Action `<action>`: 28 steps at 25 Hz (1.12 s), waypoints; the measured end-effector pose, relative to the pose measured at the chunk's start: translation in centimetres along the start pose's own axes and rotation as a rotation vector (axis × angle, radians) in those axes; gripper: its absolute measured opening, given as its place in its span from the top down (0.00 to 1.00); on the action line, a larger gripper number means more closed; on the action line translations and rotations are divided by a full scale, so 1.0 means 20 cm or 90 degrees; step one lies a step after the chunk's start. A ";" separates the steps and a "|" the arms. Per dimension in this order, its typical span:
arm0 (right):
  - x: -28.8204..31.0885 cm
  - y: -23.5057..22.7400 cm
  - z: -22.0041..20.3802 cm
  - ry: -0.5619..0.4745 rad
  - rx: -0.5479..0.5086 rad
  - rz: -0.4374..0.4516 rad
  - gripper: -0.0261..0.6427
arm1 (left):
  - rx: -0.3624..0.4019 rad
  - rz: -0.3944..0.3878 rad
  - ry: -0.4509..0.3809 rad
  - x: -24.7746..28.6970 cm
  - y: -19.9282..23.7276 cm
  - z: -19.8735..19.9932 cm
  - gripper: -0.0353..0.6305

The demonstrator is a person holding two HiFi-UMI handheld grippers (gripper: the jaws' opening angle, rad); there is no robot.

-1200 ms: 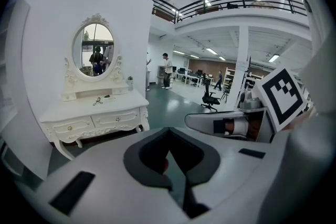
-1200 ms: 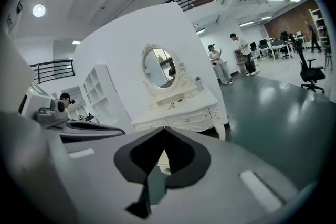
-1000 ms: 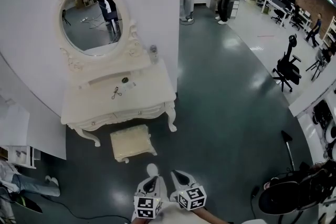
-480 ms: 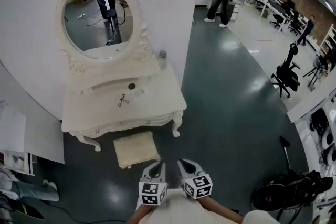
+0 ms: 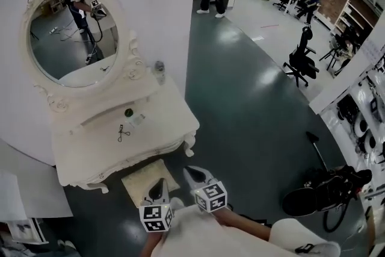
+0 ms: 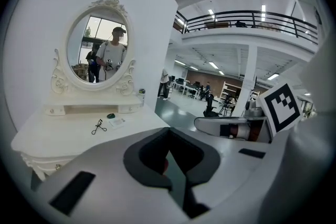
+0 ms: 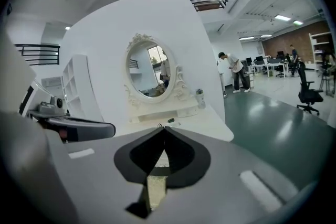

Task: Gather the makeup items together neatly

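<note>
Both grippers are empty, jaws pressed together: the left gripper [image 5: 160,182] and right gripper [image 5: 189,171] hang side by side by the cushioned stool [image 5: 137,177]. The makeup lies well ahead and leftward on the dressing table [image 5: 165,123]: an eyelash curler [image 5: 122,132] lying front-to-back, a dark jar [image 5: 128,112], a clear packet [image 5: 137,120] and a bottle [image 5: 159,71] apart at the back. The left gripper looks nearer.
</note>
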State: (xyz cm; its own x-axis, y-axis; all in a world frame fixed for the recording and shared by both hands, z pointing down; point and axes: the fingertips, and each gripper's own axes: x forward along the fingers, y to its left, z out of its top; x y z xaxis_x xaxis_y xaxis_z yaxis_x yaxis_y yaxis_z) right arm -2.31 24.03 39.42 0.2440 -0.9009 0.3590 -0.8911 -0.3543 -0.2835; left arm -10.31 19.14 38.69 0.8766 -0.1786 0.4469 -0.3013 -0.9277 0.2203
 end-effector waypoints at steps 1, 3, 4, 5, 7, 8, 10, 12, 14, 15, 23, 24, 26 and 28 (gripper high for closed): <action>0.02 -0.01 0.01 0.000 0.007 -0.010 0.96 | 0.001 -0.007 0.003 0.03 0.02 0.01 0.94; 0.06 -0.02 0.00 0.007 0.022 -0.026 0.96 | 0.003 -0.021 0.014 0.07 0.03 0.02 0.94; 0.07 -0.02 -0.02 0.014 0.028 -0.030 0.96 | -0.001 -0.028 0.021 0.09 0.04 0.01 0.94; 0.08 -0.01 -0.04 0.024 0.030 -0.032 0.96 | -0.008 -0.032 0.029 0.10 0.04 -0.01 0.95; 0.10 -0.02 -0.07 0.041 0.032 -0.032 0.96 | -0.021 -0.040 0.044 0.13 0.04 -0.06 0.94; 0.11 -0.02 -0.08 0.047 0.033 -0.032 0.96 | -0.024 -0.043 0.051 0.15 0.04 -0.07 0.94; 0.14 -0.04 -0.07 0.051 0.032 -0.032 0.96 | -0.023 -0.048 0.056 0.20 0.05 -0.07 0.94; 0.19 -0.06 -0.04 0.054 0.030 -0.027 0.96 | -0.022 -0.041 0.055 0.24 0.08 -0.03 0.94; 0.26 -0.04 -0.03 0.062 0.032 -0.007 0.96 | -0.029 -0.020 0.054 0.26 0.15 0.01 0.94; 0.29 -0.03 -0.03 0.065 0.030 0.005 0.96 | -0.033 -0.009 0.053 0.28 0.19 0.01 0.94; 0.54 -0.09 0.13 0.056 0.001 0.056 0.96 | -0.036 0.026 0.062 0.50 0.30 0.10 0.94; 0.57 -0.09 0.13 0.058 0.002 0.063 0.96 | -0.036 0.034 0.059 0.52 0.33 0.12 0.94; 0.61 -0.10 0.13 0.068 0.000 0.071 0.96 | -0.042 0.047 0.051 0.56 0.37 0.14 0.95; 0.64 -0.14 0.14 0.074 -0.004 0.072 0.96 | -0.047 0.052 0.048 0.62 0.39 0.17 0.95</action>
State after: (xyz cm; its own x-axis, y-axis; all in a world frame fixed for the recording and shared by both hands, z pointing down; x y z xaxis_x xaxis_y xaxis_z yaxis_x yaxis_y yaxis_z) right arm 4.40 12.68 42.27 0.0970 -0.8997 0.4256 -0.9130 -0.2506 -0.3218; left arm -0.55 8.57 42.99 0.8180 -0.2252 0.5293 -0.4002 -0.8838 0.2425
